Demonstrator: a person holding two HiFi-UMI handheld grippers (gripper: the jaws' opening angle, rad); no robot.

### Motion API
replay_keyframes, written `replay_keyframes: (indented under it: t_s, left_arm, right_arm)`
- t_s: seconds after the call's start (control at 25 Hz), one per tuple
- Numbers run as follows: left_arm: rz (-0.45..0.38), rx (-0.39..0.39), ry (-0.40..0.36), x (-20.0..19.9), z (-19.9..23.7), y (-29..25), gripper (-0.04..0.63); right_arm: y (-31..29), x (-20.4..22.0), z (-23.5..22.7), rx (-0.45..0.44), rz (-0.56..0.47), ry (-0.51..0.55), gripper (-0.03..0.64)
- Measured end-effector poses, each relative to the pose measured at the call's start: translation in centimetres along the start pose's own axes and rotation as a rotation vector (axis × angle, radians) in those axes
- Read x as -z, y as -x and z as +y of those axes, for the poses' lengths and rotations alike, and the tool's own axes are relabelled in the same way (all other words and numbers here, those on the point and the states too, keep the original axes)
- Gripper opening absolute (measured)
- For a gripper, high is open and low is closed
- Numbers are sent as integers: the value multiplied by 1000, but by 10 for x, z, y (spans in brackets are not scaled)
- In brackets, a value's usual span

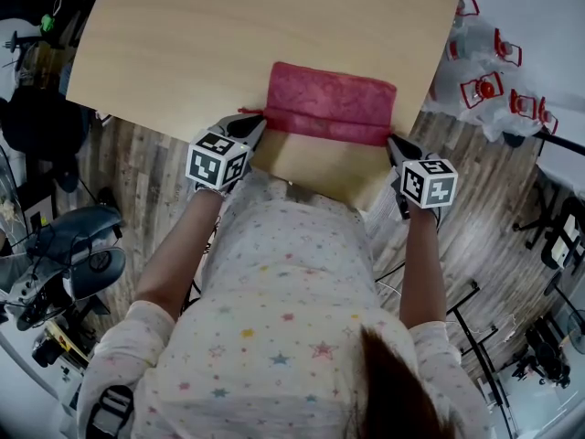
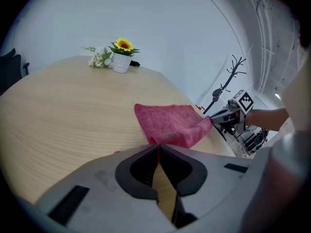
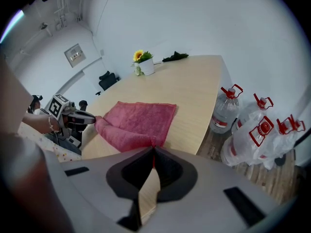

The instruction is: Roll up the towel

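The pink towel point(image 1: 331, 101) is lying on the wooden table point(image 1: 210, 35), close to the near edge and toward the near right corner. Its long axis is running left to right, along that near edge, with its short ends pointing at the table's left and right edges. The strip of towel nearest the person is curling up and over into a low roll, while the far part is lying flat. The left gripper point(image 1: 256, 122) is pinching the roll's left end, its jaws pressed together on a thin edge of cloth. The right gripper point(image 1: 395, 146) is clamping the roll's right end the same way. A potted sunflower point(image 2: 121, 57) is standing at the table's far edge.
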State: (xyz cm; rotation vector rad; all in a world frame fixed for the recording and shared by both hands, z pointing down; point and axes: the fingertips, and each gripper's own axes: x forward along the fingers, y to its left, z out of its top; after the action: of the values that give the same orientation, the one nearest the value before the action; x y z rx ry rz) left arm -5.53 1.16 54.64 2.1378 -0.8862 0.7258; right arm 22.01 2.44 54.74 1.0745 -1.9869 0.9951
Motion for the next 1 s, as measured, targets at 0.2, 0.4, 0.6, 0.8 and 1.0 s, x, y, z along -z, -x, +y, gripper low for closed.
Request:
replay_keyframes:
  t_s: [0.2,0.4,0.6,0.8,1.0]
  left_arm:
    - [-26,-22,39,-5,6,-4,25]
    - [-88,-40,50,-11,8,2,31]
    - [-102,-78,-37,-11,12,19,37]
    - [-49,-48,-161,5,-10,18,40]
    - [-9,-56,-176,17,-16,1,95]
  right_arm:
    - [-8,-2,-4,13,-5,-11,11]
    - [-1,-8,-4,37,-69,-19,32]
    - [17,-6,-6,42,-142,-32,72]
    - [23,8,7,1,-149,-18,95]
    - [13,20,22,20,-93,63,129]
